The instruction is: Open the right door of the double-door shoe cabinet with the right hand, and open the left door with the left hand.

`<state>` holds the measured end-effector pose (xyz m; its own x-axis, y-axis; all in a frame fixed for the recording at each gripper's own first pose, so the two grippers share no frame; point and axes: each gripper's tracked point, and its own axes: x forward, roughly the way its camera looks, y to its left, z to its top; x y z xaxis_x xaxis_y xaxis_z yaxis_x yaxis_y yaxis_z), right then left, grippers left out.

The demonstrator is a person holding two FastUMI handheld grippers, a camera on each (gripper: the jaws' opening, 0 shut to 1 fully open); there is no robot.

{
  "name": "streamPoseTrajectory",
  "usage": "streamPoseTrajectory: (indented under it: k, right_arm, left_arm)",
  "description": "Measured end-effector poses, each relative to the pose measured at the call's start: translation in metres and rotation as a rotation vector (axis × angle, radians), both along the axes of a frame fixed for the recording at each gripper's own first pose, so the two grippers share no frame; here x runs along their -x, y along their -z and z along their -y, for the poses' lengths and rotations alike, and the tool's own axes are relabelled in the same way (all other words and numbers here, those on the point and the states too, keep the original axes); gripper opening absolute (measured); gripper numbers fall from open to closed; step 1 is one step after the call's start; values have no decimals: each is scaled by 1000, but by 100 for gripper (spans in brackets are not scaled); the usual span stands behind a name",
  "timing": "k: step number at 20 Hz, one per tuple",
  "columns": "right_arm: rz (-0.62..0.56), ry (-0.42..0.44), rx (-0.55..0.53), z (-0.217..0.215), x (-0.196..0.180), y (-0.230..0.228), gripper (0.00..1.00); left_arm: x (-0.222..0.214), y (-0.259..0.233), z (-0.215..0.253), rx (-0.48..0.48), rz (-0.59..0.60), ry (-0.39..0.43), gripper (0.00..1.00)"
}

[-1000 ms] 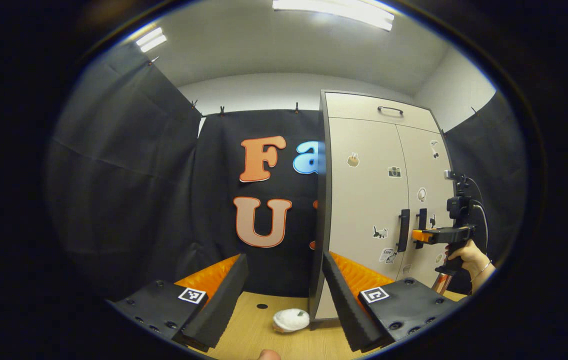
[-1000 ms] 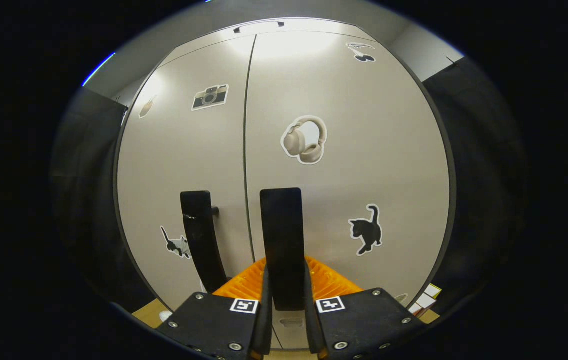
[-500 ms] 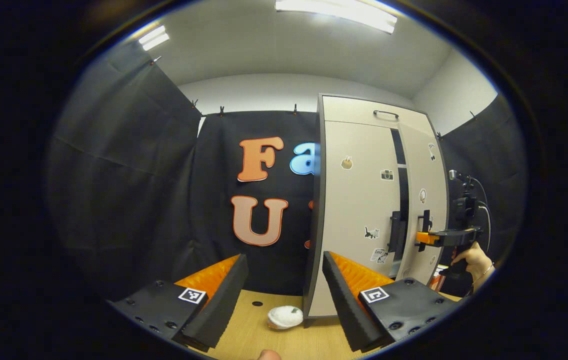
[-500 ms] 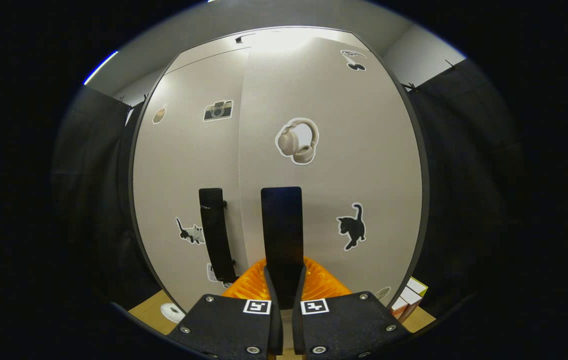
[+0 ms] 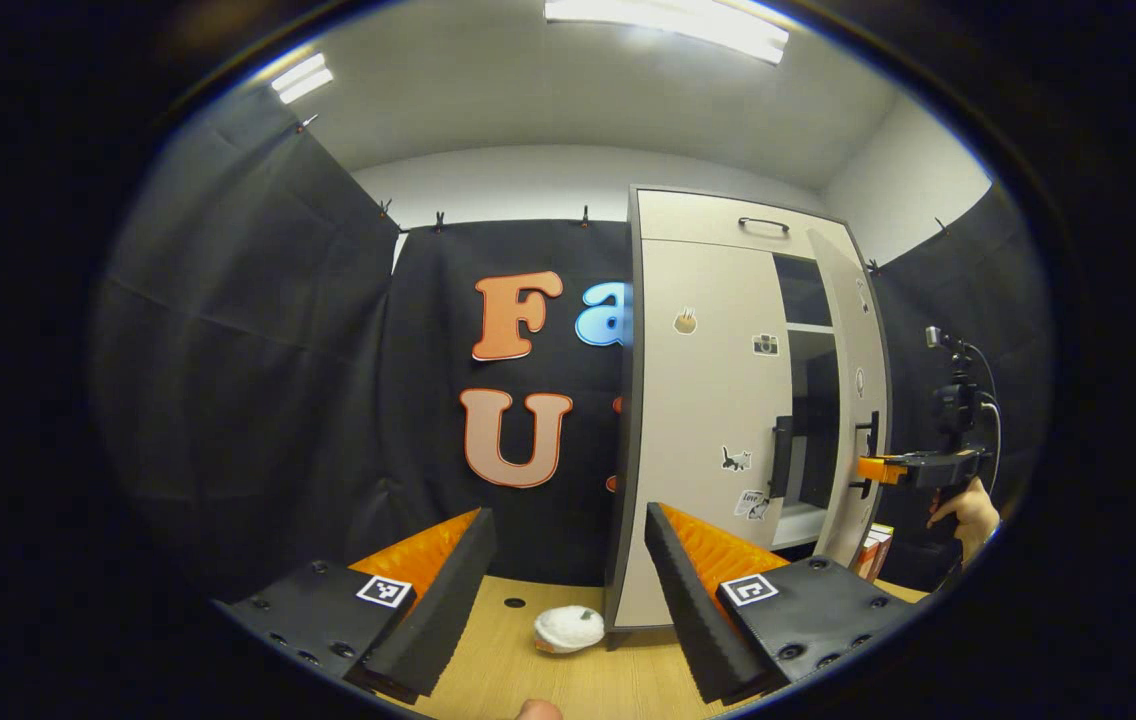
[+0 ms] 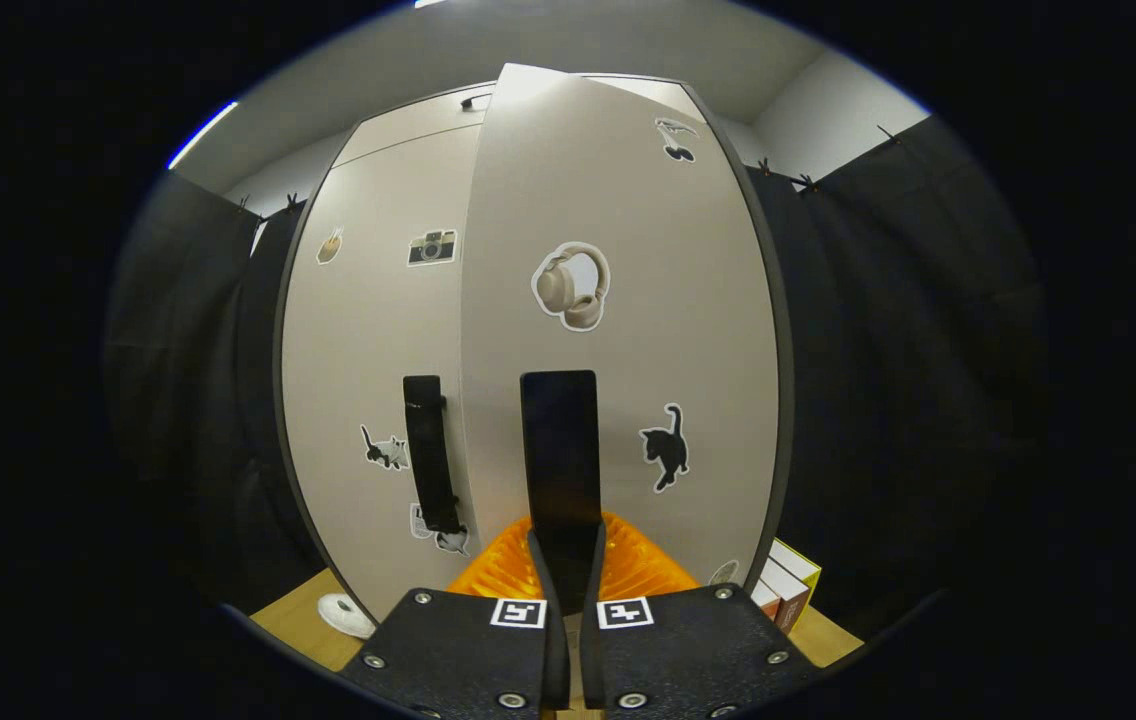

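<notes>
Clamping down on the right door's handle is what the right gripper is doing, with both fingers pinched tight on that dark vertical bar, low on the grip. In the left gripper view you can see the same tool off to the side, with a hand holding it, and the right door is swung partway out so a dark slice of shelves shows inside the shoe cabinet. The left gripper hangs back with its jaws spread wide and nothing between them, aimed more at the cabinet's left edge than at anything it needs yet. The left door looks flush shut, its handle just beside the one being pulled. My take for doing this bit well: follow the hinge's arc instead of tugging straight back, let the wrist turn with the door, and keep the pinch square so the bar doesn't slide out. Then the left tool has to come round to the front. A small white round thing sits on the desk by the cabinet's left front corner, and some boxes sit near its right corner, so watch the swing there.
</notes>
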<state>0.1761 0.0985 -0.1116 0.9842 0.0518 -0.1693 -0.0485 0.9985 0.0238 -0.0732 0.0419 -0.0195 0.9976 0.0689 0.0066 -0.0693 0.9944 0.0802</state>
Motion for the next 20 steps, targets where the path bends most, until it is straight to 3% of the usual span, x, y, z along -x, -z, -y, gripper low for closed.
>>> streamPoseTrajectory:
  k: [10,20]
  right_arm:
    - [29,7,11,22,18,-7,4]
    - [75,107,81,72,32,-17,0]
  left_arm:
    - [5,4,14,7,-8,24,96]
    - [7,3,49,-17,-7,52,96]
